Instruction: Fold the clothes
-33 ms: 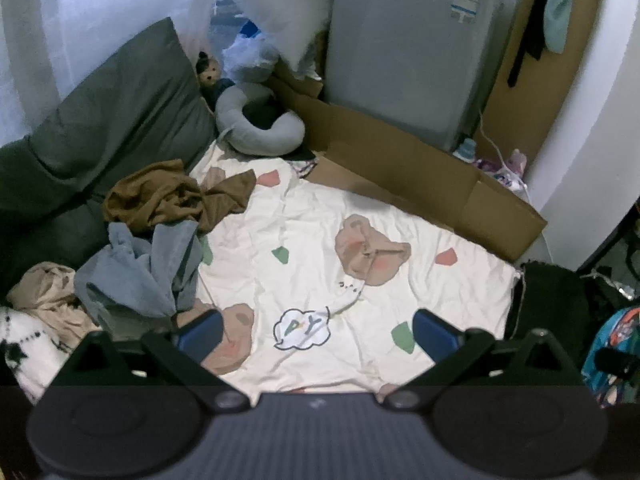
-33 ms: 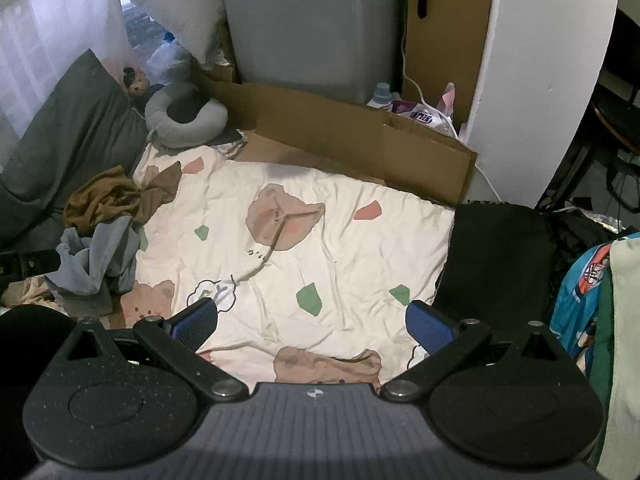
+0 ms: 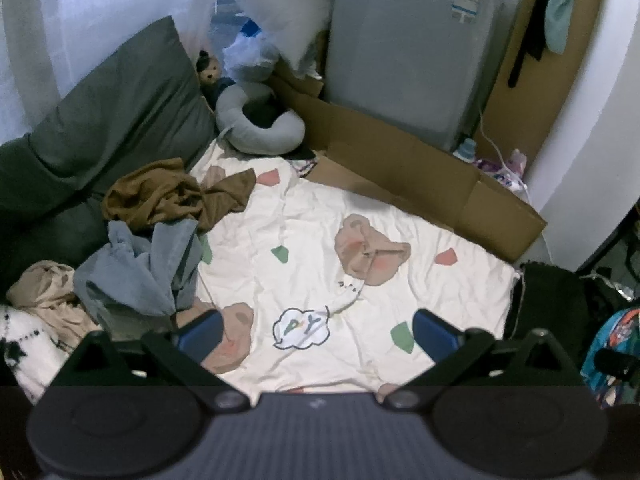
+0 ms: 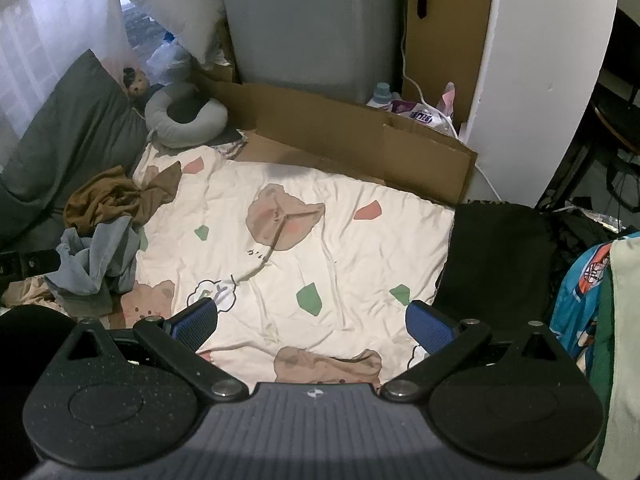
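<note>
While nothing is yet in my grip, the left wrist view shows my left gripper (image 3: 316,336) hanging over the cream printed blanket (image 3: 360,216) with its jaws spread as wide as they go and empty. The clothes to fold lie heaped at the blanket's left edge: a brown garment (image 3: 168,196) farther off, a grey-blue garment (image 3: 140,272) nearer, a beige one (image 3: 44,292) at the far left. I judge the step is to pick one piece, so I should take the grey-blue one from the top of the heap, pinch a single layer near an edge, and drag it onto the bare middle of the blanket.

In the right wrist view my right gripper (image 4: 312,324) also stands wide open and empty above the blanket's near edge (image 4: 320,344). The heap sits to the left; a dark cloth (image 4: 500,256) lies at the blanket's right side. This hand should wait to catch the garment's opposite corner.

Against the earlier frames, nothing differs in either view.
</note>
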A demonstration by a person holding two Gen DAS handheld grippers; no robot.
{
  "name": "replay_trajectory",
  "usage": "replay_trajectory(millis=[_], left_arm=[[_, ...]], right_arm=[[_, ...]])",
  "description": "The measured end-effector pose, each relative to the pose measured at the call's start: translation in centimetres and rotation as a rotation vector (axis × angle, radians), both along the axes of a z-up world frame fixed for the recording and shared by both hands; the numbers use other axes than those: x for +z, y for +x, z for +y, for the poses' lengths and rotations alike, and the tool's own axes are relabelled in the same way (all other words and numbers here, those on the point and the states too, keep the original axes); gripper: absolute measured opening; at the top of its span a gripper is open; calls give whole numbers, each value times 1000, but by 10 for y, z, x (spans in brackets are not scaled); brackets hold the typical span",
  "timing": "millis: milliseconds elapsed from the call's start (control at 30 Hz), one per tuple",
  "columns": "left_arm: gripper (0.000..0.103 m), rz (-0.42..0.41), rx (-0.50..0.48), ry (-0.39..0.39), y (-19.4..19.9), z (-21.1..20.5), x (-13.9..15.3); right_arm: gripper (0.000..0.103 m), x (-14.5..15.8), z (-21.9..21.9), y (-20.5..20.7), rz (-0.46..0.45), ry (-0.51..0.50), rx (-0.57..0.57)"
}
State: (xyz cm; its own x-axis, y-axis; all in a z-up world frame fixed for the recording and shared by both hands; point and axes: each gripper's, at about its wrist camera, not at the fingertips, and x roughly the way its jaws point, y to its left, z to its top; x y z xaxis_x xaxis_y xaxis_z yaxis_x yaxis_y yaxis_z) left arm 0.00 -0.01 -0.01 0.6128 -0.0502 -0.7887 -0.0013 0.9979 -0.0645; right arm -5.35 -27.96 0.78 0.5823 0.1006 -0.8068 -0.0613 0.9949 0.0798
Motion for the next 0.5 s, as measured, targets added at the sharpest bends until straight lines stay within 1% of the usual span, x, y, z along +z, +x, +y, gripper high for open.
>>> replay_trajectory(millis=[500], left_arm=[[102,17,-7,-17,0,0,-2]], right_arm=[[103,-5,-4,1,26,42,-26]])
